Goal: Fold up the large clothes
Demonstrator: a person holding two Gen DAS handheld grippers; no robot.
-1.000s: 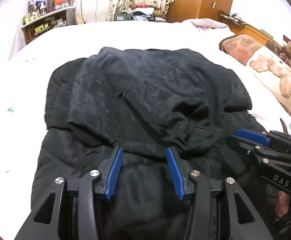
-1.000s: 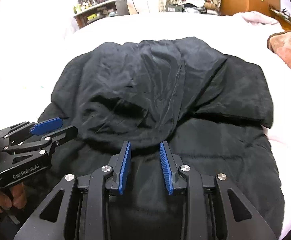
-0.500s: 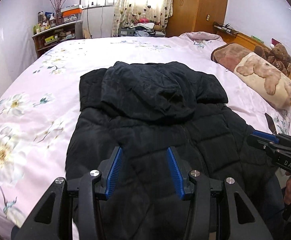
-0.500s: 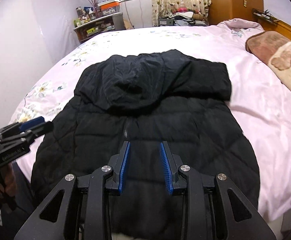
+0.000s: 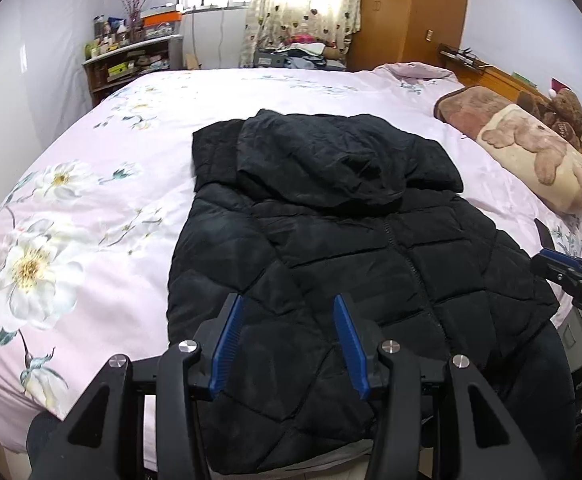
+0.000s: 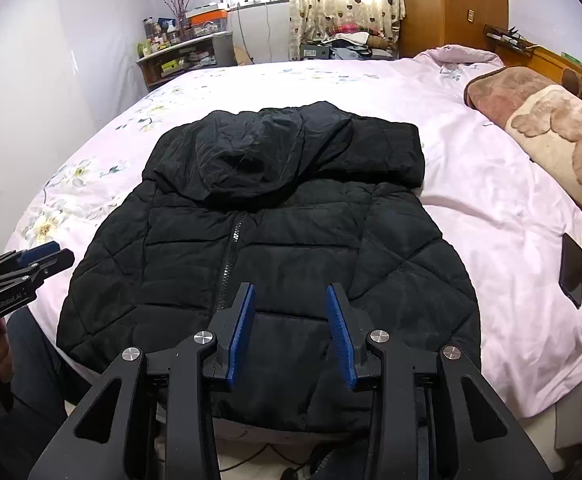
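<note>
The left gripper [image 5: 289, 336], its blue-padded jaws standing partly apart with nothing pinched between them, is hovering above the lower hem of a black quilted hooded puffer jacket [image 5: 355, 264]. The right gripper [image 6: 291, 330] is hanging over the same hem nearer the zip, its jaws opening and gripping nothing, the padded fabric merely showing behind the gap. The jacket is lying front-up on a bed covered with a pink floral bedspread [image 6: 491, 216], its hood folded down over the chest, its sleeves tucked in at the top and its hem hanging slightly over the near edge of the bed. In the left wrist view the right gripper is poking in at the right edge, clear of the jacket's side. A dark flat phone [image 6: 572, 270] is resting on the bedspread to the right of the jacket, well apart from it, and a brown and cream bear-print pillow [image 5: 531, 152] is sitting by the wooden headboard [image 5: 487, 76].
</note>
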